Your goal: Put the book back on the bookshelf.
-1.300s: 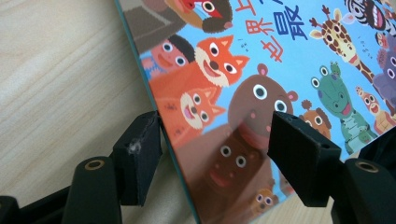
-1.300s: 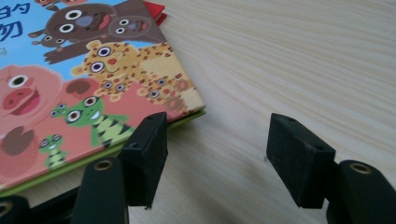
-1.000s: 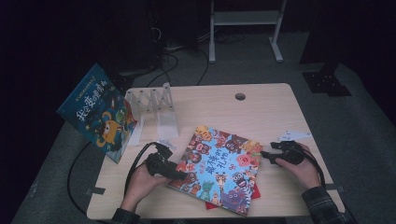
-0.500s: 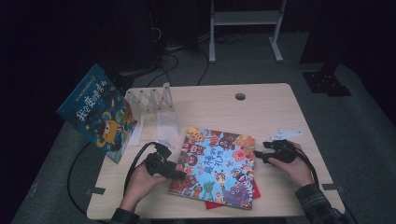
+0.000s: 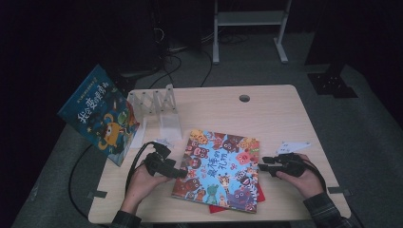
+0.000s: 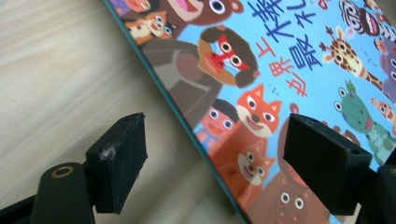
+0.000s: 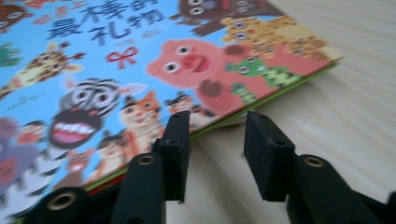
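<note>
Lying flat near the front edge of the wooden surface [image 5: 285, 114], a children's picture book [image 5: 219, 168] shows a blue cover crowded with cartoon animals. Chinese title characters are printed in dark blue and red; "最棒的礼物" can be read in the right gripper view, above a small red bow. A red item [image 5: 260, 194] protrudes from under the book's front right corner.

The left gripper [image 5: 183, 174] sits at the book's left edge. Its jaws are spread wide, one over bare wood and one over the cover, straddling the edge and holding nothing.

The right gripper [image 5: 260, 166] sits at the book's right edge. Its jaws are partly open, with a narrow gap between them, gripping nothing; one jaw overlaps the cover edge in the right gripper view, the other is over the wood.

A second picture book [image 5: 97, 114], blue with an orange creature and white Chinese characters, leans at the surface's left edge. A clear acrylic rack [image 5: 157, 102] stands near the rear left corner. A white paper slip [image 5: 292, 146] lies just behind the right gripper.
</note>
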`<state>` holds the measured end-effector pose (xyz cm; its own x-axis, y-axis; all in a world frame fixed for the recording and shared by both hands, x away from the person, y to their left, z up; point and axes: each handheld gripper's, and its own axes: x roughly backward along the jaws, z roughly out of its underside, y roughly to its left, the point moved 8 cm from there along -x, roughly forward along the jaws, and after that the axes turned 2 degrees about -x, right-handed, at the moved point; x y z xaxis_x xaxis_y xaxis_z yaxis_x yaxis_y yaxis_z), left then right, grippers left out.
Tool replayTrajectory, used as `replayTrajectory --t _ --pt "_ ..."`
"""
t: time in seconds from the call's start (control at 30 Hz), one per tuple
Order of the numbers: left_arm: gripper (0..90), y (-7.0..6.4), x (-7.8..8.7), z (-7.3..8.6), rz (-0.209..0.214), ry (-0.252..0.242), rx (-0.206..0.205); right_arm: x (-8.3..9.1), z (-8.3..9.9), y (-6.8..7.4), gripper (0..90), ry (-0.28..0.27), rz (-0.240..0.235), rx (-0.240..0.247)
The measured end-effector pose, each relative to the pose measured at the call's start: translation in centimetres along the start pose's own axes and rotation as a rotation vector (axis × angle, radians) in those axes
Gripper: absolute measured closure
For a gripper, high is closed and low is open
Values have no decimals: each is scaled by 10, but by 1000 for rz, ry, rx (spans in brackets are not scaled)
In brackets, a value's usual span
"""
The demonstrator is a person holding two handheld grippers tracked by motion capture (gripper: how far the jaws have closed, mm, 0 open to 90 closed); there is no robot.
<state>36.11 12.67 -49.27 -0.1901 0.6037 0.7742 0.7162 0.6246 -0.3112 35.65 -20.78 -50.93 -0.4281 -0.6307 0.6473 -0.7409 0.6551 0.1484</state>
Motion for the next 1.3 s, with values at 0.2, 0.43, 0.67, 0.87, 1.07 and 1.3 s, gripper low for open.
replayTrajectory --t 0.2,0.43,0.67,0.87,1.07,1.3 --pt "183 5 -3 -4 -7 -10 -1 -1 3 7 684 14 -47 7" --pt "181 9 -11 -7 26 0 6 -1 2 7 689 15 -58 13" --pt "221 -1 -17 -7 82 20 -15 -2 2 6 690 15 -63 18" --pt "222 1 -13 -6 62 18 -8 -5 0 11 690 12 -82 29" --pt "222 5 -8 -1 42 31 -6 -10 -3 18 698 17 -97 47" --pt "222 6 -1 6 32 47 -4 -14 -6 28 719 26 -117 73"
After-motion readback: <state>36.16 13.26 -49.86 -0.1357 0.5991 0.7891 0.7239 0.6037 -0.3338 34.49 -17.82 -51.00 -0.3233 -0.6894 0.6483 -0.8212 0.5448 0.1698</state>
